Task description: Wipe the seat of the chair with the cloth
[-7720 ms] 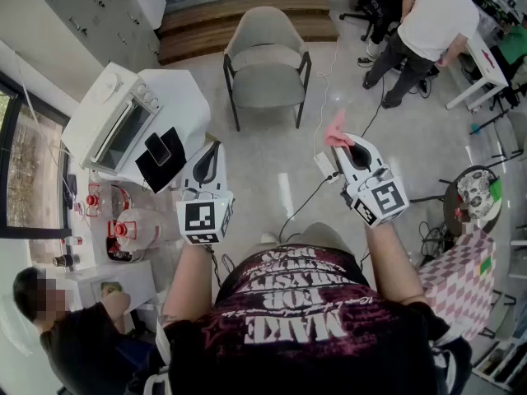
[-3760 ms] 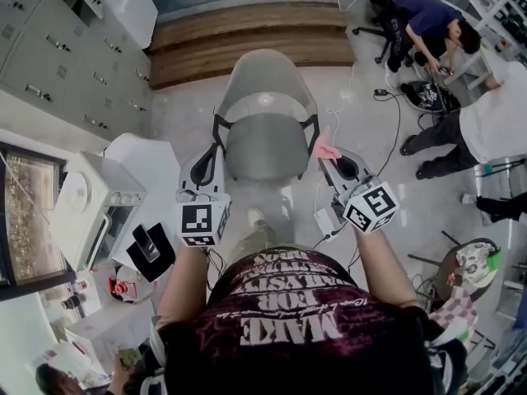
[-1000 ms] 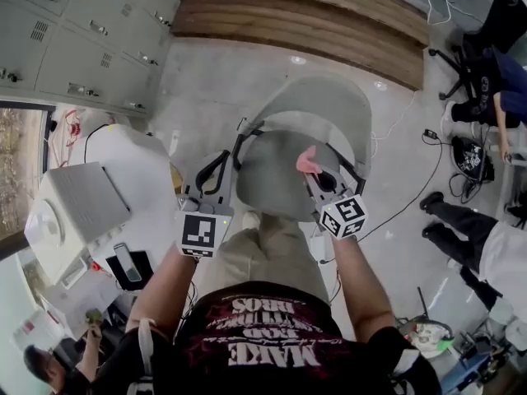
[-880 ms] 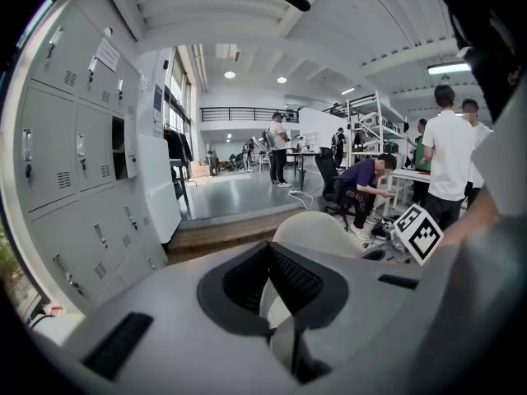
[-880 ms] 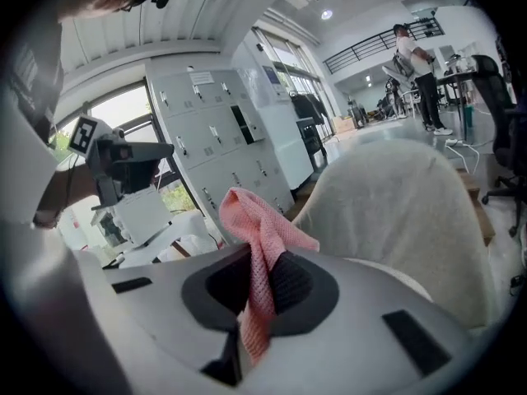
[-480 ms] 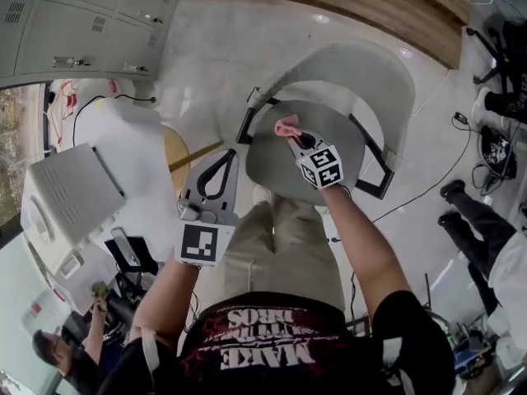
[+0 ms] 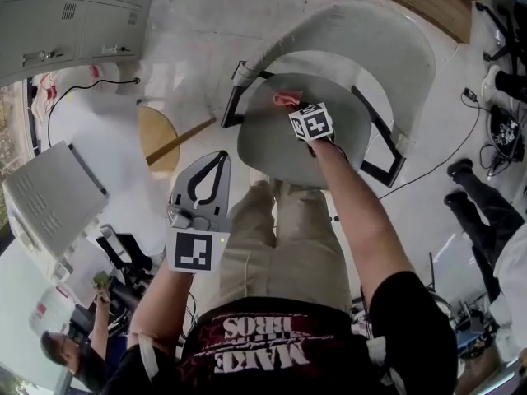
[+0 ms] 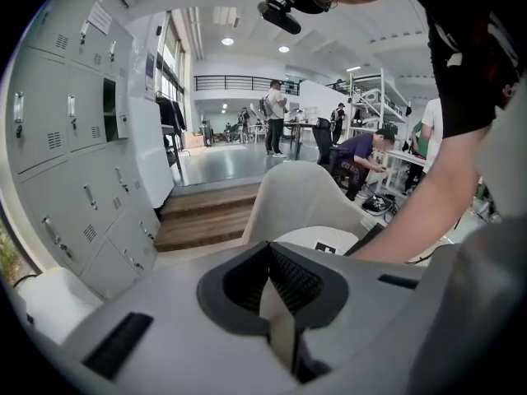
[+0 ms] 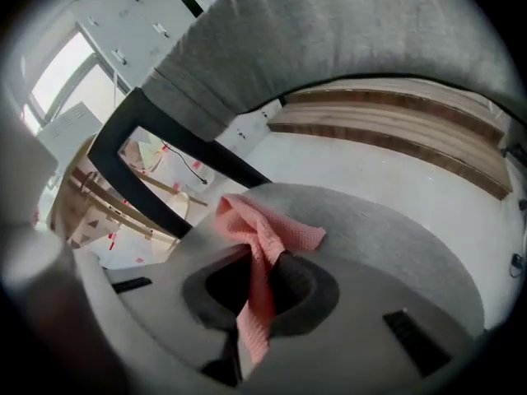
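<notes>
A grey upholstered chair with black arm frames stands in front of me; its round seat (image 7: 272,142) is in the upper middle of the head view. My right gripper (image 7: 290,105) is shut on a pink cloth (image 7: 286,99), whose bunched end rests on the back left part of the seat (image 9: 387,237). In the right gripper view the pink cloth (image 9: 262,239) sticks out past the jaws onto the grey fabric. My left gripper (image 7: 212,161) hangs to the left of the chair, off the seat, its jaws shut with nothing between them (image 8: 269,253).
A curved grey backrest (image 7: 362,31) rises behind the seat. A black arm frame (image 7: 235,97) runs along the seat's left, another (image 7: 379,138) along its right. A white table with an oven (image 7: 58,196) stands at left, a round wooden stool (image 7: 156,134) beside the chair.
I have walked up to the chair. Over the last second my right gripper moved forward and down with the cloth onto the seat. The left gripper stayed low at the left.
</notes>
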A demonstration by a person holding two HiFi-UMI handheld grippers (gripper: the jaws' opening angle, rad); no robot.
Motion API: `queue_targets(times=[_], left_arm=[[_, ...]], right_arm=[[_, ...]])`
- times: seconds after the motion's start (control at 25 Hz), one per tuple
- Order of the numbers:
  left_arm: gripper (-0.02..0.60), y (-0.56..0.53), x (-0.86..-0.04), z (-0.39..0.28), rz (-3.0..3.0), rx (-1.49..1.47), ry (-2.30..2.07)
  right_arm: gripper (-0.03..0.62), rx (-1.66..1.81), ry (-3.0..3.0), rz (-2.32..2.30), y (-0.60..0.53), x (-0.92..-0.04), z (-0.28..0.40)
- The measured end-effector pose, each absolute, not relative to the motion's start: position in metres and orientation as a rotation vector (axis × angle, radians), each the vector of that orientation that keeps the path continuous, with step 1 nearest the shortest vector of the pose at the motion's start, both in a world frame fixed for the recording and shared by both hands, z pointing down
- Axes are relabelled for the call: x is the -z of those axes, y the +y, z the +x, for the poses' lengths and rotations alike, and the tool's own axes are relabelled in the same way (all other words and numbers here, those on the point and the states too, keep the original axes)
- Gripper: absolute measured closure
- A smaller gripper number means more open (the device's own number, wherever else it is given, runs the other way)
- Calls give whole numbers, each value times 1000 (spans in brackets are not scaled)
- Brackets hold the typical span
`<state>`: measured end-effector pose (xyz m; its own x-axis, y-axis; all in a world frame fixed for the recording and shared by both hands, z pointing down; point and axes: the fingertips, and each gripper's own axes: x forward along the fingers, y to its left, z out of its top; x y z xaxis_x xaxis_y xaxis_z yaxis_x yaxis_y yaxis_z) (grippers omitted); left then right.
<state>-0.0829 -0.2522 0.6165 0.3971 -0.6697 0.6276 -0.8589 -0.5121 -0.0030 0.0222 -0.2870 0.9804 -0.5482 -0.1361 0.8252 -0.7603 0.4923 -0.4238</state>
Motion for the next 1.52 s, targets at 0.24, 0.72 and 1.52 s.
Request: queue_targets(times=[0.24, 0.72, 1.52], left_arm=[[576, -256, -625, -71, 2354, -806, -1289], [577, -255, -602, -76, 2395, -767, -1279], [575, -234, -603, -106, 2331, -756, -1338]], right_arm=[[566, -1069, -1871, 888, -281, -991, 115], [566, -1128, -1750, 1079, -262, -971, 186], [566, -1203, -1865, 800, -205, -990, 50]])
